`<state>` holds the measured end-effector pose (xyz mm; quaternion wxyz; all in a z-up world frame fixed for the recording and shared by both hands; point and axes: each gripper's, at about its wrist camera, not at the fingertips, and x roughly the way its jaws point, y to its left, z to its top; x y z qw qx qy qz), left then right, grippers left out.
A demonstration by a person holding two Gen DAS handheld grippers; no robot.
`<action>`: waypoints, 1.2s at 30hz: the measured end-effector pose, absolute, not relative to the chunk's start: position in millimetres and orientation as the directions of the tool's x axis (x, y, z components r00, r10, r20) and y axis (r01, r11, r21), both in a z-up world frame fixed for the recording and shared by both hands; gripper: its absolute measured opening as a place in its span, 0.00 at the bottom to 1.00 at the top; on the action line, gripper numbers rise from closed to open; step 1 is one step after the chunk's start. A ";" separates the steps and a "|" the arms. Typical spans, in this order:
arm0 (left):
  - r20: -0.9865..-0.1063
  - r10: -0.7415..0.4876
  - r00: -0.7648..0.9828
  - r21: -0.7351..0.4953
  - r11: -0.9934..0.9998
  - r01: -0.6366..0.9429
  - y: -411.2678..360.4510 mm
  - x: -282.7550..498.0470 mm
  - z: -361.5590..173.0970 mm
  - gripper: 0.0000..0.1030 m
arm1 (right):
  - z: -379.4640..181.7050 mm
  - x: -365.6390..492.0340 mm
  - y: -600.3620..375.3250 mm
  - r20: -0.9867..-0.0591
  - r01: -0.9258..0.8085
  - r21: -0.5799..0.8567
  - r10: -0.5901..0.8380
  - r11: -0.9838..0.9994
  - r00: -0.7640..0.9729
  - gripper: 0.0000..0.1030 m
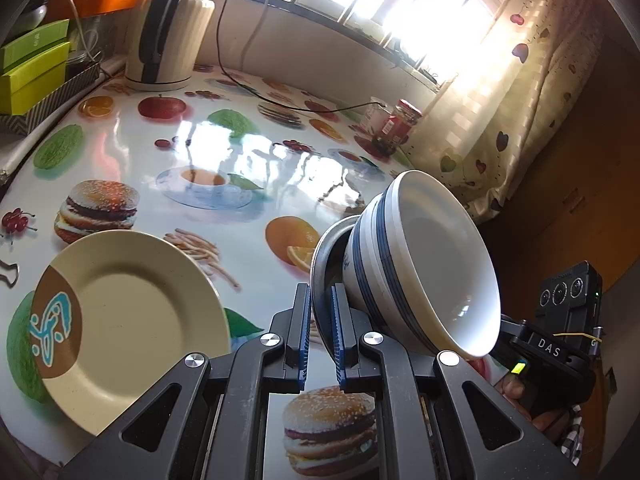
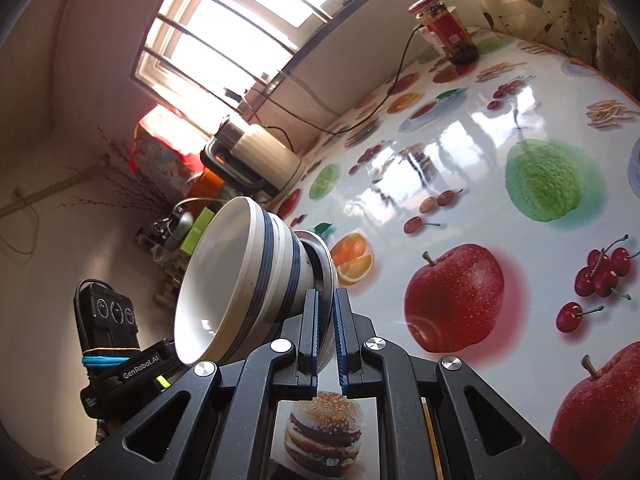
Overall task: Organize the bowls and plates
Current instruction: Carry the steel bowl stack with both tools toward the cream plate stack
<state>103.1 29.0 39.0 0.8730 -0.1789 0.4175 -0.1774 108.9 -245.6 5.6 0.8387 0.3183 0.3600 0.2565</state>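
Both the left gripper [image 1: 320,336] and right gripper [image 2: 328,340] pinch shut on the metal plate [image 1: 320,264] rim, carrying stacked bowls [image 1: 424,264] that look heavy, slippery and breakable.

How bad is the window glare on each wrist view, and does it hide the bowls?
Left wrist view: the window is blown out, with glare streaks on the tablecloth, but the striped bowls stay sharp. Right wrist view: the same bright window and reflections mid-table; the bowls are clear. Fisheye bends the edges in both.

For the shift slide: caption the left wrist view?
Left gripper clamps a metal plate carrying stacked bowls above the table.
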 end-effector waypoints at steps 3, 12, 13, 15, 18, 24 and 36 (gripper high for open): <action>-0.669 -0.446 0.594 -0.457 0.878 0.145 36.5 102.5 37.4 0.09 | 4.1 111.8 -238.6 -0.441 -0.210 0.720 0.669 0.662 0.598 0.09; -0.673 -0.420 0.609 -0.456 0.884 0.106 55.1 97.7 33.1 0.09 | 1.2 120.9 -216.1 -0.450 -0.232 0.718 0.692 0.656 0.564 0.10; -0.673 -0.417 0.611 -0.456 0.884 0.101 57.9 97.1 32.7 0.09 | 1.1 121.8 -213.8 -0.451 -0.236 0.717 0.695 0.656 0.560 0.10; -0.675 -0.410 0.614 -0.455 0.886 0.090 61.9 96.0 32.2 0.09 | 0.8 124.3 -208.8 -0.452 -0.242 0.717 0.700 0.654 0.553 0.10; -0.676 -0.401 0.618 -0.456 0.887 0.077 69.4 94.1 30.8 0.09 | 0.5 127.2 -201.1 -0.453 -0.251 0.717 0.708 0.650 0.542 0.10; -0.678 -0.383 0.628 -0.455 0.889 0.052 83.2 89.2 29.2 0.09 | -1.5 130.6 -187.4 -0.458 -0.268 0.716 0.723 0.645 0.518 0.10; -0.683 -0.337 0.648 -0.447 0.895 -0.006 108.6 81.3 29.0 0.09 | -0.4 143.2 -156.3 -0.460 -0.305 0.715 0.752 0.629 0.472 0.10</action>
